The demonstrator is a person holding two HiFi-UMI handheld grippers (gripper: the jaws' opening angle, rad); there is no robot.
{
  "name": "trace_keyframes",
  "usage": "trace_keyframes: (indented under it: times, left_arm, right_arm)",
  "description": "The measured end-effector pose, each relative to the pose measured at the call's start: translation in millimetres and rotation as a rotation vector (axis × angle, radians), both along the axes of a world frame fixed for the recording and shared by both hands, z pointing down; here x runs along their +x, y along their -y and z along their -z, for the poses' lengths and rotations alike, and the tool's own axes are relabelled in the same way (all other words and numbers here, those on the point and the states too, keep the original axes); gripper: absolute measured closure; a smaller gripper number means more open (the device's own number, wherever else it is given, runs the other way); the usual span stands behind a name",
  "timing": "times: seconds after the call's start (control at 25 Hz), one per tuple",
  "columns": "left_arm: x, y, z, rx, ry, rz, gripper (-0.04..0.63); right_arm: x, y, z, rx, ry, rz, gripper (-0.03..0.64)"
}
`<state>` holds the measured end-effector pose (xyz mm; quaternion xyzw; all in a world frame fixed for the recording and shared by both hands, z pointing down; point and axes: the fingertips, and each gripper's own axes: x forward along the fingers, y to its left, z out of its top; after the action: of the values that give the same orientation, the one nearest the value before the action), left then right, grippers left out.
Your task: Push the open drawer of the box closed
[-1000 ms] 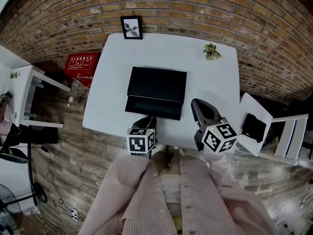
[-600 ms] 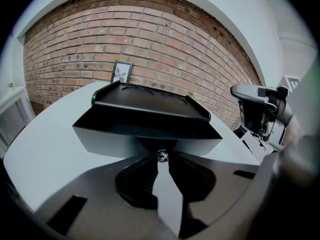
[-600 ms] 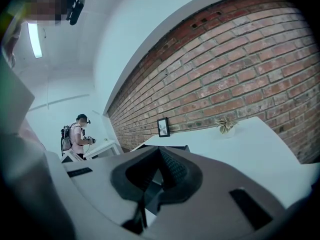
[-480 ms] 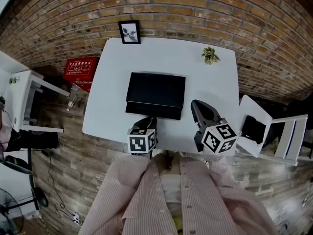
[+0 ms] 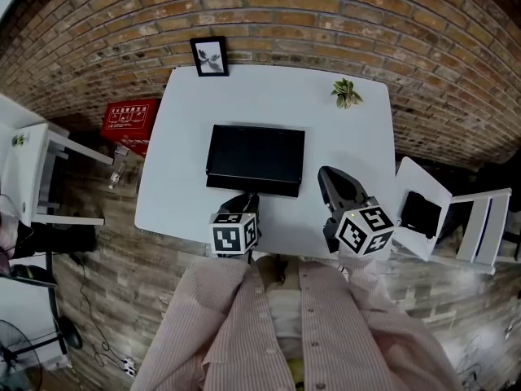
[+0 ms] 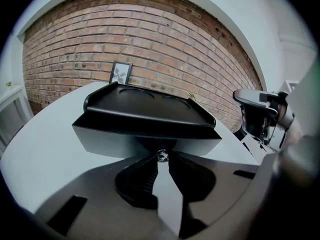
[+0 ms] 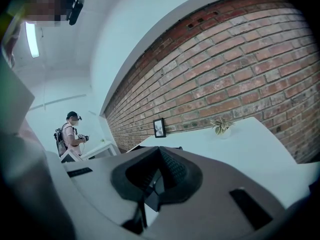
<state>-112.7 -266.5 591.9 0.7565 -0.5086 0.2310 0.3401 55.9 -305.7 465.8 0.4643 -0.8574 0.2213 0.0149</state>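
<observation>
We've got the L gripper (image 5: 246,197) angled down at the front of the black box (image 5: 255,149), which sits mid-way across the white table (image 5: 346,145). Its jaws are only partly apart, w/ the tips pinched on the small shiny knob (image 6: 160,155) of the drawer (image 6: 115,140). The knob sits right btwn the tips, and the drawer face is directly ahead of them. The drawer front is tucked under the box's overhanging top rim, so it looks in or v. nearly in; we can't tell if a slit is left.

The R gripper (image 7: 159,151) is off to the right of the box, clear of it, pointing approx level over the table. Its jaw tips meet, w/ just a thin slit lower down & nothing btwn them. Ahead of the R jaws at the table's far edge is a small plant (image 7: 222,126). Left of that is a framed pic (image 7: 159,127) against the brick wall (image 7: 240,69). Far left of the R jaws a person (image 7: 72,136) stands.
</observation>
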Motion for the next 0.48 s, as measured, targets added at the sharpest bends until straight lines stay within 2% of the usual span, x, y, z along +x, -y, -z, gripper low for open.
trace_keyframes:
  times: [0.48]
  left_arm:
    - [2.5,11.7,0.2,0.005,0.003,-0.009,0.529]
  right_arm:
    - [5.4,7.1,-1.4,-0.002,0.0,-0.017,0.614]
